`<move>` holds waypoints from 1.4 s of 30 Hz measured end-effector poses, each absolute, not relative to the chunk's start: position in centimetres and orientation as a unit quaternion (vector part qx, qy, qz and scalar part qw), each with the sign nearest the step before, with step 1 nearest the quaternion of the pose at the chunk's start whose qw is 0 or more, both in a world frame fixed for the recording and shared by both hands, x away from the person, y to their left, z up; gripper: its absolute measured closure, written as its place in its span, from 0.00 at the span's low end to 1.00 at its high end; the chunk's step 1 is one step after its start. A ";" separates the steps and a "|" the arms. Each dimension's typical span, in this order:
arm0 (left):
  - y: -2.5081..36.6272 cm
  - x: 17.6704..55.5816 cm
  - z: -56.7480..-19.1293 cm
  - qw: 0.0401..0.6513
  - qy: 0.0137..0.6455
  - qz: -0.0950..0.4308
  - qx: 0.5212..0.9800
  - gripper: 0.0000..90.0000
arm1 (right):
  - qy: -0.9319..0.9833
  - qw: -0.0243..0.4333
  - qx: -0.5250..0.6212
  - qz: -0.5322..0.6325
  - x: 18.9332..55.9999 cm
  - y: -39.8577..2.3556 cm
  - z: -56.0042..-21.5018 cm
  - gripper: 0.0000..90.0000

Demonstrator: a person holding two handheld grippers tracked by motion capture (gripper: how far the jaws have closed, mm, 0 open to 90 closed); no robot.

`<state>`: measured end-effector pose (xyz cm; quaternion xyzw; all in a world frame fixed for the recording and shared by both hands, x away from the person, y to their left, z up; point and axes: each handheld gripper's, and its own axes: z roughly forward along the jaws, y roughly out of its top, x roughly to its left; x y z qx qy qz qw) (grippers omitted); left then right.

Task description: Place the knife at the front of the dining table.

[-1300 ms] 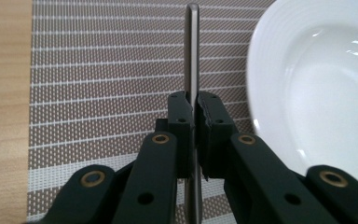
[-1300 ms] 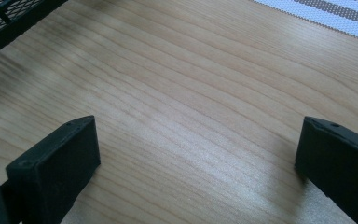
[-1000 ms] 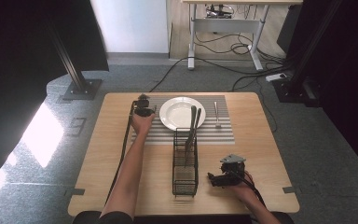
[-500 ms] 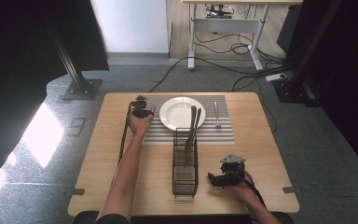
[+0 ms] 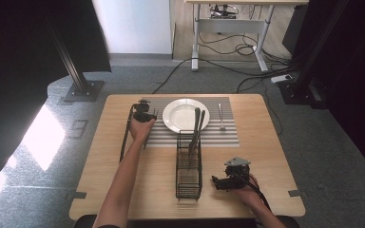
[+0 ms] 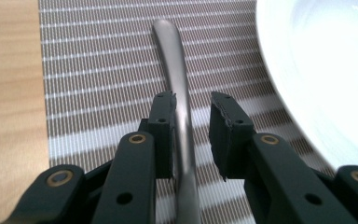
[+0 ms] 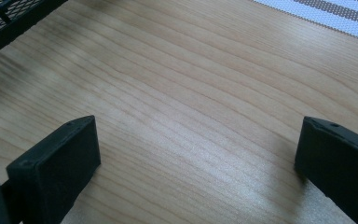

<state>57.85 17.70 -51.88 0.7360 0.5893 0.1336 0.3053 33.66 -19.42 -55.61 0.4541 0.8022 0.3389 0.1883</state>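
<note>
Steel handle of a utensil lies on the striped mat, just beside the white plate; we see our left tongs parted around it, one pad touching. Our right tongs gape wide over bare wooden counter near the black wire rack.

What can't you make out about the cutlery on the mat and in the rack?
- Metal handle between the left gripper's jaws: its working end is cut off by the left gripper view's bottom edge.
- Utensils in the wire rack: high view, too small to identify.
- Piece right of the plate: too small.
</note>
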 end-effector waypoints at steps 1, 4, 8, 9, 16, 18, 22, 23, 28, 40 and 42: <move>17.6 57.3 -51.9 0.304 0.584 0.136 0.740 0.78 | 0.802 0.188 0.454 0.339 33.7 -19.4 -55.6 0.00; 17.3 56.7 -52.2 0.292 0.574 0.147 0.750 0.79 | 0.803 0.188 0.453 0.339 33.7 -19.4 -55.6 0.00; 17.2 56.8 -52.4 0.269 0.571 0.162 0.758 0.87 | 0.803 0.188 0.453 0.339 33.7 -19.4 -55.6 0.00; 17.4 56.9 -52.6 0.273 0.576 0.155 0.755 0.88 | 0.803 0.188 0.453 0.339 33.7 -19.4 -55.6 0.00; 17.5 57.9 -52.8 0.281 0.588 0.161 0.741 0.89 | 0.803 0.188 0.453 0.340 33.7 -19.4 -55.6 0.00; 17.6 58.7 -52.9 0.282 0.594 0.159 0.736 0.89 | 0.803 0.188 0.453 0.340 33.7 -19.4 -55.6 0.00; 17.8 59.8 -53.0 0.292 0.602 0.158 0.727 0.89 | 0.803 0.188 0.453 0.340 33.7 -19.4 -55.6 0.00; 17.9 59.9 -53.0 0.293 0.602 0.158 0.726 0.89 | 0.803 0.188 0.453 0.340 33.7 -19.4 -55.6 0.00; 18.1 60.8 -53.1 0.300 0.608 0.155 0.718 0.89 | 0.803 0.187 0.453 0.340 33.7 -19.4 -55.6 0.00; 19.1 57.9 -53.2 0.315 0.600 0.152 0.720 0.70 | 0.803 0.188 0.453 0.340 33.7 -19.4 -55.6 0.00; 19.1 57.3 -53.2 0.316 0.596 0.148 0.723 0.69 | 0.803 0.188 0.453 0.340 33.7 -19.4 -55.6 0.00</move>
